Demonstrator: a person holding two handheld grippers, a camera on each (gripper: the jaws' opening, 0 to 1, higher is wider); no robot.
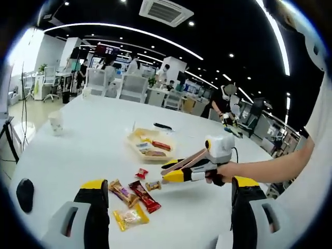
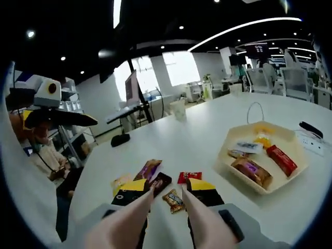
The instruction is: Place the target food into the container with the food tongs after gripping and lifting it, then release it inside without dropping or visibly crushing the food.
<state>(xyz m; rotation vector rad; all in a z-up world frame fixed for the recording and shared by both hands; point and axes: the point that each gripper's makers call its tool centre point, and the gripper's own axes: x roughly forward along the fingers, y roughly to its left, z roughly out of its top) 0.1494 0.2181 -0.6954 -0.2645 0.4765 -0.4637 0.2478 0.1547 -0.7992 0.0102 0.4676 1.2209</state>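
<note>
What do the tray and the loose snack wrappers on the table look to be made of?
The tray looks like thin cream plastic or card, matte, with upright angled walls; which one is unclear. The snack wrappers look like glossy printed foil or plastic film: bright colours, crimped ends and light glints on them.

Left gripper view looks across white table (image 1: 78,150) from farther back; right gripper view sits close above it. Both share snacks (image 1: 136,194) (image 2: 174,200) and tray (image 1: 132,139) (image 2: 224,161).
</note>
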